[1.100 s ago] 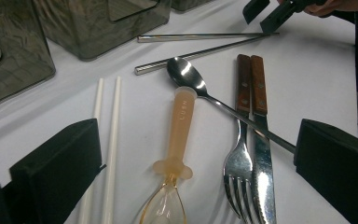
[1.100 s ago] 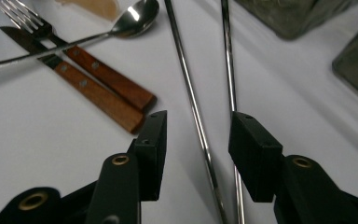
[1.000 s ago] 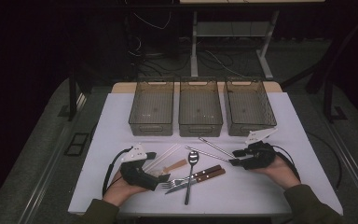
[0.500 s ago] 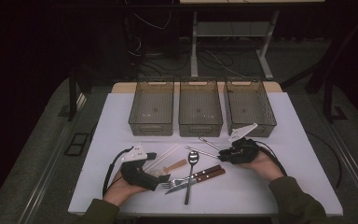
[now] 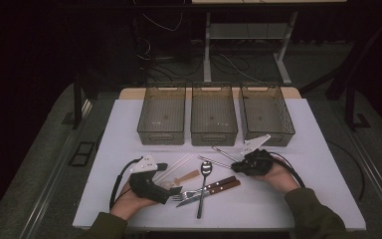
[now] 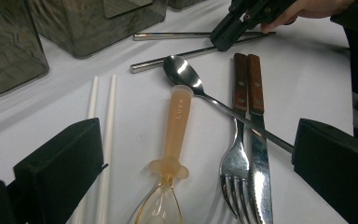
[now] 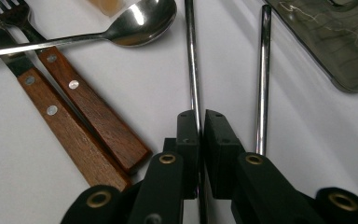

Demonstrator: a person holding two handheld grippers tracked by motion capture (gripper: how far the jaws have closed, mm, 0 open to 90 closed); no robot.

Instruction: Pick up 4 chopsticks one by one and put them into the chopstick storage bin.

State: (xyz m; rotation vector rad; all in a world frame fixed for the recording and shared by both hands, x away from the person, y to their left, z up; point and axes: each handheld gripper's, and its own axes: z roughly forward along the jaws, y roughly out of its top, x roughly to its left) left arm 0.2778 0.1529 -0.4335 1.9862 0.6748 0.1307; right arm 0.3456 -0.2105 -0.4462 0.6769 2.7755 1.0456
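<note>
Nearest to the person, the left gripper (image 5: 171,190) rests on the counter (image 5: 298,209) with its jaws released and wide apart, and nothing is between them; in front of it lie the white chopsticks (image 6: 103,121), the translucent plastic spoon (image 6: 172,140), the fork (image 6: 235,158), the knife (image 6: 259,154) and the metal spoon (image 6: 182,74). A little farther, the right gripper (image 7: 200,122) has just been closing its jaws, and they now clench one metal chopstick (image 7: 192,60) that lies on the counter near the right bin (image 5: 266,112); the second metal chopstick (image 7: 262,74) lies free just beside it. I judge that the grasp is now made, so the next step is probably to lift this chopstick toward one of the three bins (image 5: 214,114) at the far side. Compared with one second ago, the right hand has come inward from the right side of the counter to the chopsticks, while the left hand has stayed in its place.
</note>
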